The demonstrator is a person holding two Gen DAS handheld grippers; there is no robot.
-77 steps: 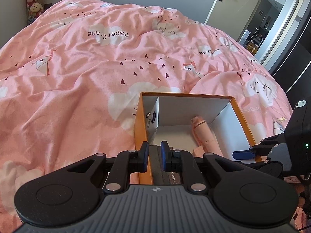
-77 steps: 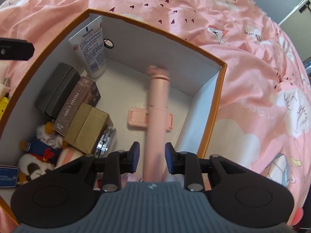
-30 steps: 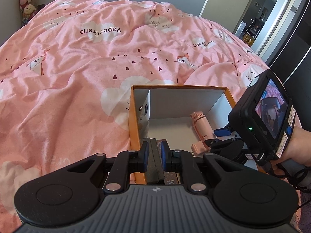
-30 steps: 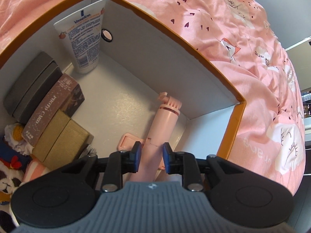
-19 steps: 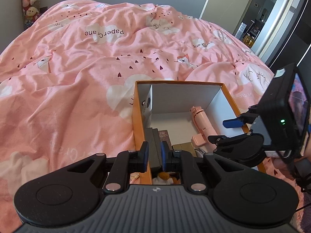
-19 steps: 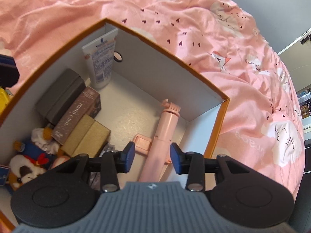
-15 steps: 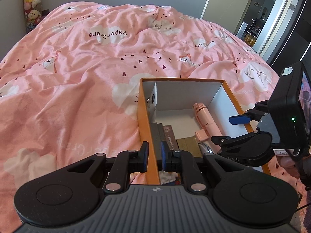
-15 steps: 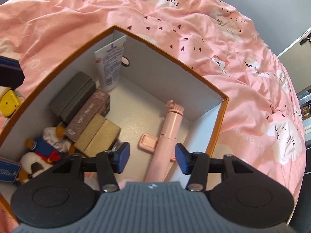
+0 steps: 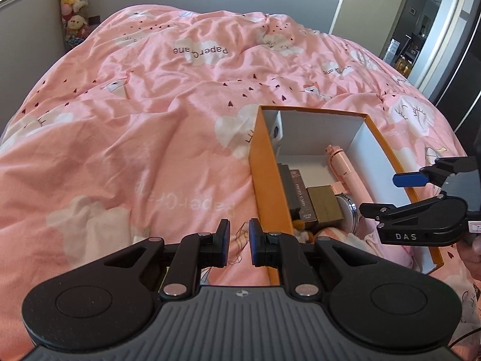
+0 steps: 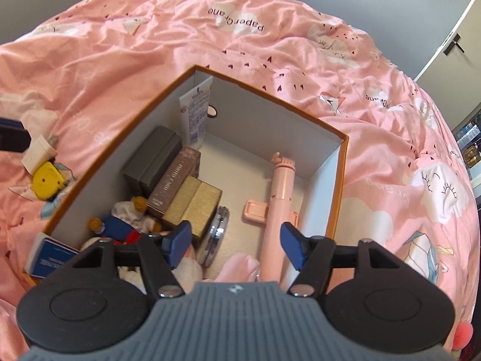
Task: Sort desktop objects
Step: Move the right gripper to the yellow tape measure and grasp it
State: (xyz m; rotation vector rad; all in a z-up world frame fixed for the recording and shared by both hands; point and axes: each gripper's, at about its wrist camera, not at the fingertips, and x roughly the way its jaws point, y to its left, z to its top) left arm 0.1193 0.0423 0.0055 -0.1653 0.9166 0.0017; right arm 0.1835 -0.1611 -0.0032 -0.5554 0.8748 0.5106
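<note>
The right wrist view looked straight down into the orange box (image 10: 339, 180) and showed all its contents: a pink selfie stick (image 10: 278, 198) along the right wall, a white tube (image 10: 195, 114) standing in the far left corner, a grey case (image 10: 151, 156), a brown carton (image 10: 174, 183), a gold box (image 10: 194, 207), a round tin (image 10: 218, 231) and a soft toy (image 10: 120, 225) toward the near end. It alone showed a yellow tape measure (image 10: 48, 180) lying on the bedspread just outside the box's left wall. The left wrist view saw the box from the side, most contents hidden behind its orange wall (image 9: 270, 186), and took in the room: a grey wall, a door (image 9: 345, 3) at the far right, plush toys (image 9: 73, 6) in the far left corner.

The selfie stick lay flat on the box floor, long axis running near to far, its head toward the far wall.

The right gripper (image 10: 236, 245) hung above the box, jaws opening with nothing pinched. The left gripper (image 9: 239, 242) was pressed nearly together, empty, over the pink bedspread (image 9: 135, 126) beside the box.
</note>
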